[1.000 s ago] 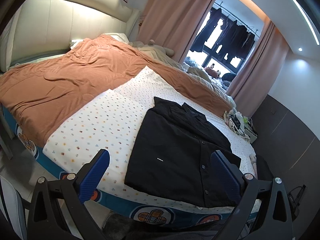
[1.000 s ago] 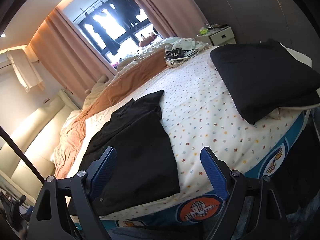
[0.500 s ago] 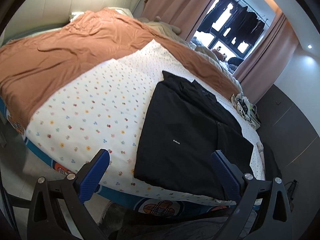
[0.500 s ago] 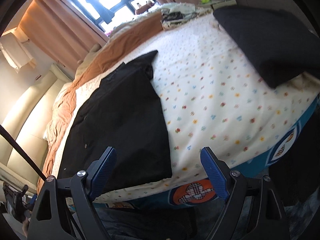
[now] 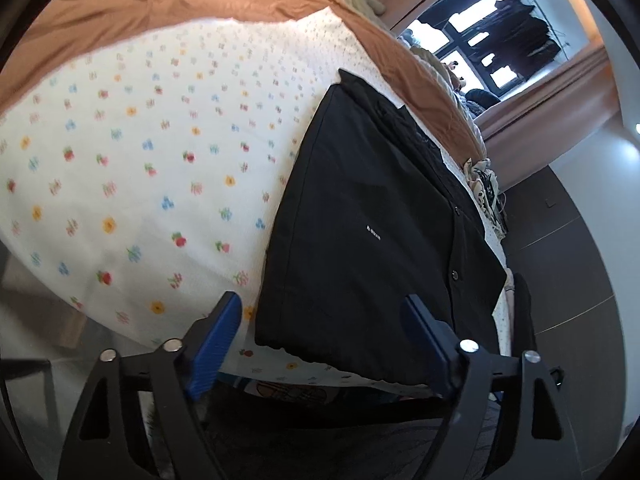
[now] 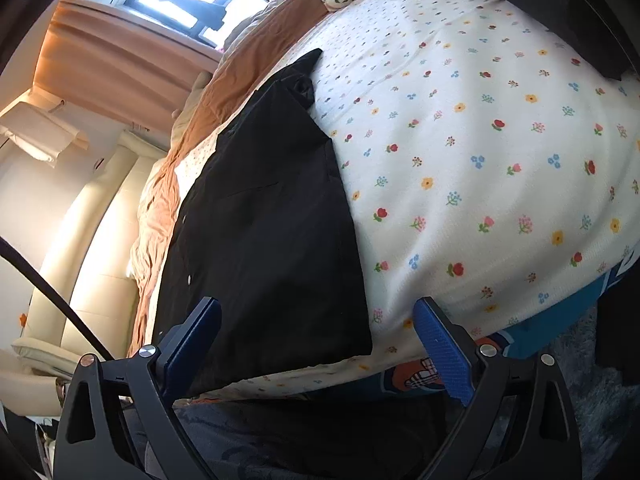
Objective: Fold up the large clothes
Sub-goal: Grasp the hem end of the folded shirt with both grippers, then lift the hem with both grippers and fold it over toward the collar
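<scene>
Lying past both grippers' parted jaws, black shirt [image 5: 368, 216] untouched on bed [image 5: 132, 184]

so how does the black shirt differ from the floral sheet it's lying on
The black shirt is plain dark fabric with buttons and a small white label; the floral sheet is white with small coloured flowers. The shirt covers only a strip near the bed's edge; the sheet spreads far wider. The shirt is partly folded; the sheet is spread flat. Both are cloth.
</scene>
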`<act>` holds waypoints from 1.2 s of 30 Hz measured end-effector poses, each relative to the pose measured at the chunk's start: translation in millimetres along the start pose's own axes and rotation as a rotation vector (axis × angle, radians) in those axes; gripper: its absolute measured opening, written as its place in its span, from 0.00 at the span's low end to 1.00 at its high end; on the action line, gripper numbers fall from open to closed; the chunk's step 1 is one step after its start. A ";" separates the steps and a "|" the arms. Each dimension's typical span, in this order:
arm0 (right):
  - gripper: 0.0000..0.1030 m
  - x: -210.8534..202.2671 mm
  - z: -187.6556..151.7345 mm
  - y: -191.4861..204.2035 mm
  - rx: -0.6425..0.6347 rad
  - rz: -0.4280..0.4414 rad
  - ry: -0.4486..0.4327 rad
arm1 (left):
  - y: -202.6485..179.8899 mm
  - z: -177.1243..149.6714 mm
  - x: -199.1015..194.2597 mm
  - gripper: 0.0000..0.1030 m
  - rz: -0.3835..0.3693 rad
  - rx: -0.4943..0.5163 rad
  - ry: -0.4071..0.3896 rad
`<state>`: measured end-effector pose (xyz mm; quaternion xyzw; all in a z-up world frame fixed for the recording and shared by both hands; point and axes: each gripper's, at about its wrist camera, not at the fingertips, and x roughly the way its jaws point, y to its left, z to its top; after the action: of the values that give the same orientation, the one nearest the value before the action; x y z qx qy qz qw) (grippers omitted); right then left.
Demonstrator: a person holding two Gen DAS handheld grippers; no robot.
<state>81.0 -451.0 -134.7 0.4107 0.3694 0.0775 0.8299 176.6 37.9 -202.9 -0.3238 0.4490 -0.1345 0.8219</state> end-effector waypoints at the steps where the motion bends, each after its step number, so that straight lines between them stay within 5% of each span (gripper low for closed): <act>1: 0.86 1.9 0.6 0.1 0.006 0.024 0.013 | 1.2 -0.6 0.6 0.78 -0.010 -0.011 0.001; 6: 0.78 18.9 7.2 -6.2 0.026 0.052 0.045 | 6.0 2.7 -0.2 0.78 -0.098 -0.076 0.024; 11: 0.72 13.7 14.7 -5.8 0.029 0.214 0.023 | 5.8 4.7 -5.8 0.78 -0.214 -0.097 0.006; 16: 0.72 24.3 25.6 -17.9 0.049 0.169 0.017 | 6.2 6.1 1.2 0.78 -0.180 -0.092 0.017; 18: 0.72 34.7 25.0 -25.9 0.072 0.141 0.035 | 8.2 5.5 4.4 0.71 -0.160 -0.098 0.030; 24: 0.72 51.6 30.5 -39.0 0.159 0.245 0.123 | 7.4 9.5 9.1 0.63 -0.134 -0.090 0.073; 33: 0.72 68.2 34.0 -33.1 0.114 0.250 0.059 | 10.5 14.3 22.7 0.56 -0.163 -0.104 0.061; 36: 0.51 73.3 34.9 -32.8 0.125 0.209 0.028 | 10.1 17.1 28.2 0.45 -0.139 -0.118 0.060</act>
<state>151.3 -462.5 -185.7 0.4971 0.3404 0.1463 0.7846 205.8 38.1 -221.2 -0.3977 0.4570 -0.1742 0.7763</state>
